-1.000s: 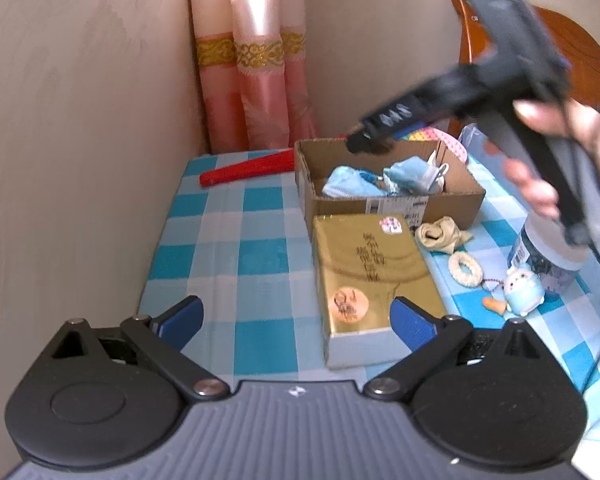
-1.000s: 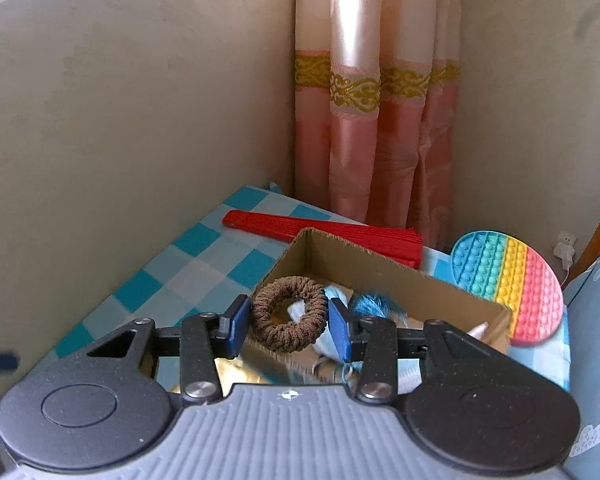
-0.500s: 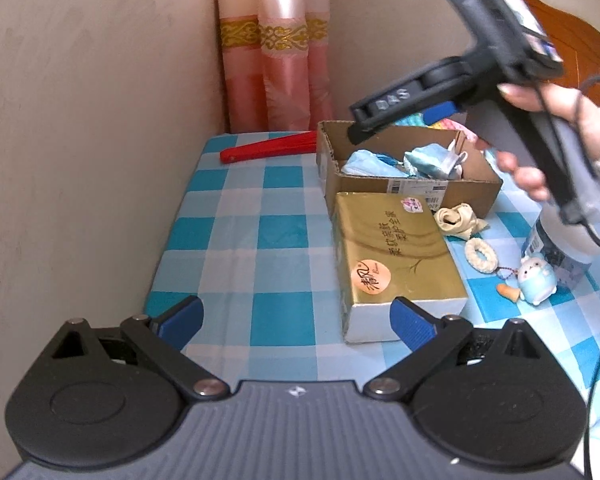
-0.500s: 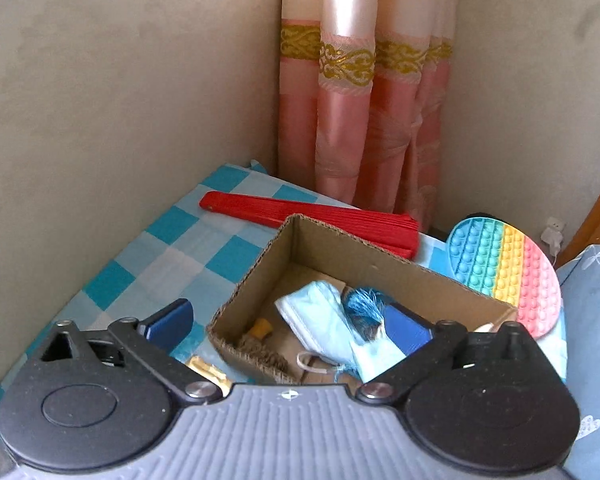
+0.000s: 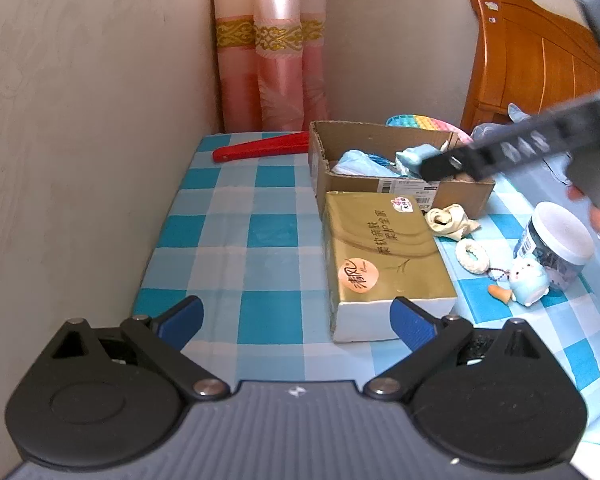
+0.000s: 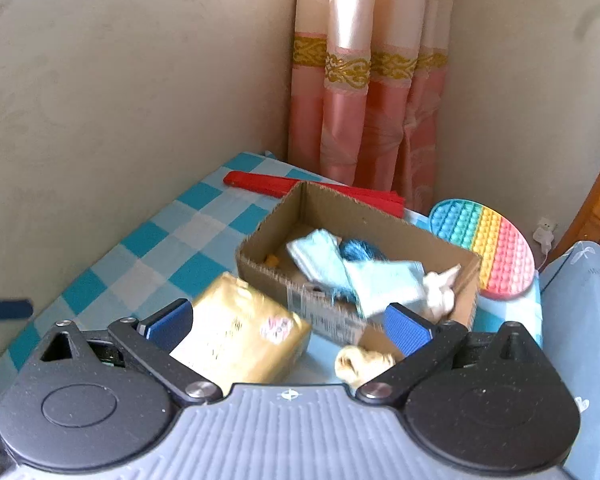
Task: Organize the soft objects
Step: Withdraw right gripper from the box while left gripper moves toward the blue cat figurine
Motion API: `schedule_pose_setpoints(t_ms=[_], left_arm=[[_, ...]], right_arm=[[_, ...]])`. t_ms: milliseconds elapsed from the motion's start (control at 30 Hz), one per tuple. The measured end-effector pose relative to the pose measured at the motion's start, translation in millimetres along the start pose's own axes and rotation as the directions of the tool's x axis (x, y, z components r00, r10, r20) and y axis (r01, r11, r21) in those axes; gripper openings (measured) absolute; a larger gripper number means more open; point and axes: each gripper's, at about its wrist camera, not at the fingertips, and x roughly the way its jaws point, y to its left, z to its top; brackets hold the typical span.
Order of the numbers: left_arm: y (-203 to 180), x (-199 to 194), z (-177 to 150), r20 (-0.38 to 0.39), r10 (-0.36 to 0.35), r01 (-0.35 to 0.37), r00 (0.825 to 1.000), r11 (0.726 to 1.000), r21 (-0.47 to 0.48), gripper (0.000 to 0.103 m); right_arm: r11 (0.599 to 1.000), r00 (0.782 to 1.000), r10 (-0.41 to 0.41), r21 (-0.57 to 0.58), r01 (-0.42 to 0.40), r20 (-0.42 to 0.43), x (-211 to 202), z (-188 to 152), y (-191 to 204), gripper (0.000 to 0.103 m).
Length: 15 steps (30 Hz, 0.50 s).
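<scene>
A cardboard box [image 5: 404, 192] [image 6: 268, 252] stands on the checked tablecloth and holds light blue cloths [image 6: 328, 264] and a white soft item [image 6: 440, 288]. A cream cloth knot [image 5: 450, 222] [image 6: 360, 360], a white fuzzy ring [image 5: 473, 257] and a small blue plush toy [image 5: 530, 282] lie beside the box. My left gripper [image 5: 296, 320] is open and empty over the near table edge. My right gripper [image 6: 288, 326] is open and empty, above the box's near side; in the left wrist view its fingertips [image 5: 440, 166] show over the box.
A gold tissue box [image 5: 380, 264] [image 6: 236, 340] lies in front of the cardboard box. A red folded fan [image 5: 260, 148] lies at the back, a rainbow pop pad [image 6: 488, 252] behind the box, a white-lidded jar [image 5: 556, 240] at right. Walls close the left and back.
My right gripper held a brown hair tie over the box, opened and let it go into the box, then drew back toward the near right. My left gripper stayed open.
</scene>
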Motion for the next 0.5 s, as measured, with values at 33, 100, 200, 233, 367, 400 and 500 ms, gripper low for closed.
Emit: schedule_pose_setpoints(t_ms=[33,100,200,233,367,400,500], left_arm=[[0,0,0,0.0,-0.001,0.001,1.0,1.0,0.0,0.1],[-1,-1,0,0.001,-0.001,0.001,1.0,1.0,-0.003,0.1],[-3,-2,0,0.006,-0.001,0.001,1.0,1.0,-0.007,0.1],[-4,-2,0,0.008,-0.003,0.003,1.0,1.0,-0.007,0.1],[-8,-2,-1,0.012,-0.008,0.008,1.0,1.0,-0.004,0.099],[-8,-2,-1,0.015,-0.011,0.011,1.0,1.0,-0.003,0.099],[-11,0,-1,0.018,-0.021,0.021,1.0,1.0,-0.004,0.1]], right_arm=[[1.0,1.0,0.004,0.001,-0.004,0.002,-4,-6,-1,0.103],[1.0,1.0,0.011,0.009,-0.011,-0.003,-11,-20,-2,0.103],[1.0,1.0,-0.003,0.017,0.003,-0.012,-20,-39,-3,0.103],[1.0,1.0,-0.011,0.016,0.011,-0.013,-24,-47,-3,0.103],[0.999,0.999,-0.038,0.024,0.038,-0.002,-36,-74,-3,0.103],[0.999,0.999,-0.041,0.028,0.041,0.0,-38,-81,-3,0.103],[0.998,0.999,-0.045,0.053,0.044,0.001,-43,-98,-4,0.103]])
